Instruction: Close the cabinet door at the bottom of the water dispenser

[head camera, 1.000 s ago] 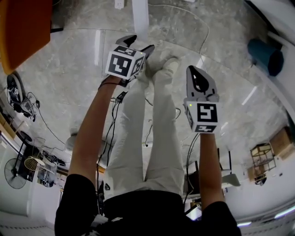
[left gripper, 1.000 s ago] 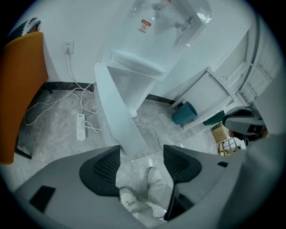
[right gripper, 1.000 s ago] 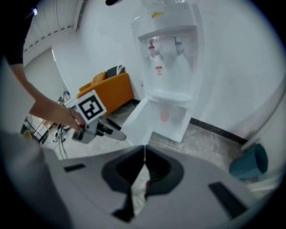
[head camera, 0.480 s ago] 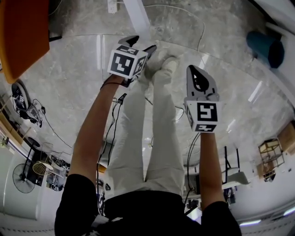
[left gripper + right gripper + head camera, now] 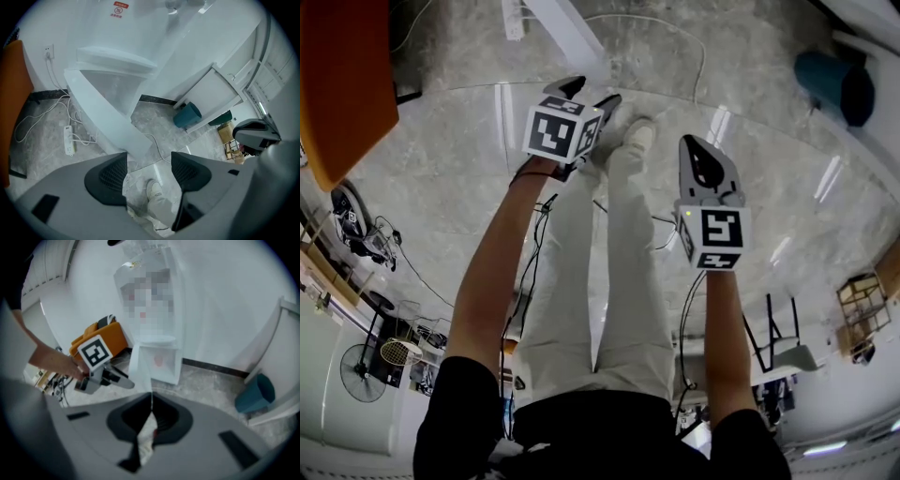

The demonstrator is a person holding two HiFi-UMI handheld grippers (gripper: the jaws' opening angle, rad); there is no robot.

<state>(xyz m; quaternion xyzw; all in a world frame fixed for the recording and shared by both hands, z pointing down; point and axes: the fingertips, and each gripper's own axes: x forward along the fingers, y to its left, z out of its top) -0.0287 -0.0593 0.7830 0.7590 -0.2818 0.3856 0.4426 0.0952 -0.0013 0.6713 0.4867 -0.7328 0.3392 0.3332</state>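
While the cabinet door (image 5: 105, 119) stands open, left tool (image 5: 148, 165) is released, right tool (image 5: 151, 411) clenched empty; next I expect a push.

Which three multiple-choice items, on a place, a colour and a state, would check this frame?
1. In the right gripper view, the bin stands:
A) left of the dispenser
B) right of it
C) inside it

2. The bin is:
A) teal
B) red
C) yellow

3. The cabinet door is:
A) shut
B) open
C) missing

Answers:
1 B, it sits on the floor past the dispenser's right side.
2 A, it shows teal in both gripper views.
3 B, it stands out at an angle from the dispenser's base.
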